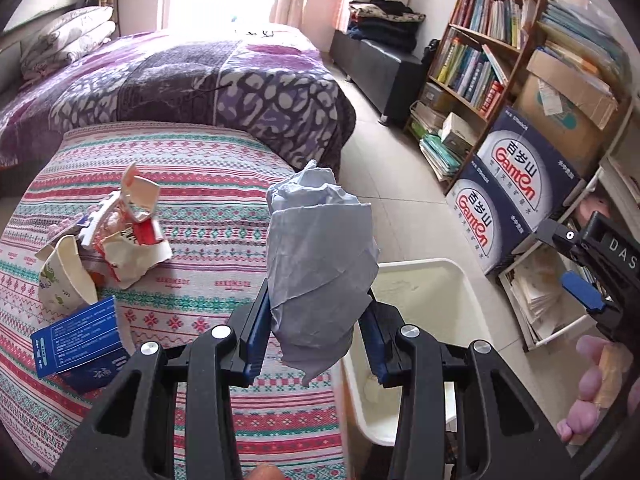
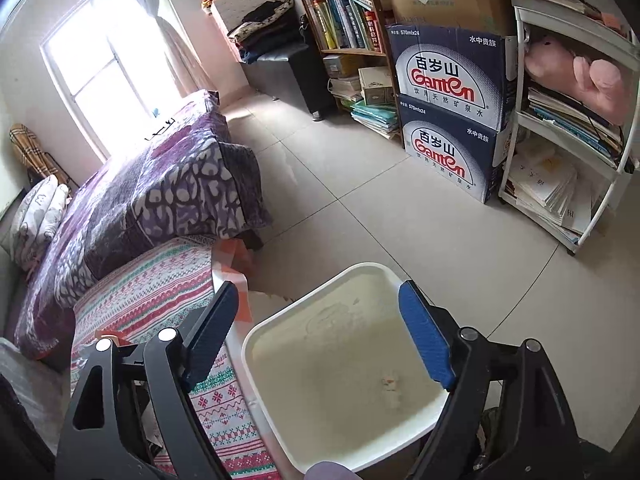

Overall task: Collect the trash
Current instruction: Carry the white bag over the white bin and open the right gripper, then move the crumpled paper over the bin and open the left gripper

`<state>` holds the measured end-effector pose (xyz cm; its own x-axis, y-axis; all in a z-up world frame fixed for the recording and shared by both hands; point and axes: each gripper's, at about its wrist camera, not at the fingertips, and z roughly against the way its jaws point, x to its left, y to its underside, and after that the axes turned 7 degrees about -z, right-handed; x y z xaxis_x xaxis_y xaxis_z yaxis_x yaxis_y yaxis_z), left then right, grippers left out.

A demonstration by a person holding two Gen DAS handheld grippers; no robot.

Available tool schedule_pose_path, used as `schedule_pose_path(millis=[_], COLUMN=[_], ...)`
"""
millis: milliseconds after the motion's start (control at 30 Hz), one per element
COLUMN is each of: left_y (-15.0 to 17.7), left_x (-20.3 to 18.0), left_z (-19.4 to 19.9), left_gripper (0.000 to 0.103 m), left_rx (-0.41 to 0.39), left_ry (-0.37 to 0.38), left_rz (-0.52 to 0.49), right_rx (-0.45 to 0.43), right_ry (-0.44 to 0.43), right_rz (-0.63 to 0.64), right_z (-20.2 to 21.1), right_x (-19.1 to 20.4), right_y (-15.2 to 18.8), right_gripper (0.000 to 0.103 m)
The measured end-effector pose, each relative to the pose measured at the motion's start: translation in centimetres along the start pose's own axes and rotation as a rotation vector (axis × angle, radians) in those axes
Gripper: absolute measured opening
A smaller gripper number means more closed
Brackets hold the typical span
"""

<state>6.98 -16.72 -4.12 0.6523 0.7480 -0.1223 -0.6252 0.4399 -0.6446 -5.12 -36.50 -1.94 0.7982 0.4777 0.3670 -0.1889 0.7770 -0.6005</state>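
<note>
My left gripper (image 1: 316,312) is shut on a crumpled pale blue-grey paper wad (image 1: 320,256) and holds it above the edge of the patterned cloth table (image 1: 200,216), beside the white trash bin (image 1: 436,280). Other trash lies on the table at the left: a torn red-and-white carton (image 1: 132,224), a paper cup (image 1: 66,276) and a blue box (image 1: 80,336). My right gripper (image 2: 320,332) is open and empty, above the white bin (image 2: 344,368), which holds a small scrap (image 2: 390,386). The right gripper also shows in the left wrist view (image 1: 584,276).
A bed with a purple blanket (image 1: 200,80) stands behind the table. Two stacked Ganten water boxes (image 2: 448,112), a bookshelf (image 1: 480,52) and a white rack with papers and a pink plush toy (image 2: 568,136) line the far wall. Tiled floor (image 2: 360,208) lies between.
</note>
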Motion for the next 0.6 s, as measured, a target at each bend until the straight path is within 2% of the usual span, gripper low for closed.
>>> schedule_pose_path(millis=[133, 200, 267, 300, 433, 600], left_y=[-1.2, -2.0, -2.6, -2.8, -3.0, -1.8], left_x=[-2.7, -3.9, -4.6, -4.9, -5.3, -4.1], left_z=[-1.0, -1.5, -1.5, -1.4, -0.9, -0.4], left_gripper=[0.043, 0.052, 0.075, 0.076, 0.078, 0.081], left_rx=[0.030, 0.038, 0.030, 0.019, -0.004, -0.040], left_ry=[0.062, 0.109, 0.138, 0.144, 0.108, 0.013], left_rz=[-0.045, -0.051, -0.055, -0.058, -0.096, -0.141], right_rx=[-0.012, -0.014, -0.019, -0.026, -0.058, -0.060], right_ry=[0.007, 0.009, 0.009, 0.011, 0.034, 0.056], right_rz=[-0.056, -0.091, -0.121, -0.131, -0.131, -0.079], right_z=[0.3, 0.5, 0.6, 0.7, 1.0, 0.6], right_x=[-1.5, -2.6, -3.3, -3.6, -4.0, -2.7], right_y=[-1.2, -1.8, -2.4, -2.6, -2.9, -2.2], right_gripper=[0.081, 0.081, 0.081, 0.082, 0.085, 0.092])
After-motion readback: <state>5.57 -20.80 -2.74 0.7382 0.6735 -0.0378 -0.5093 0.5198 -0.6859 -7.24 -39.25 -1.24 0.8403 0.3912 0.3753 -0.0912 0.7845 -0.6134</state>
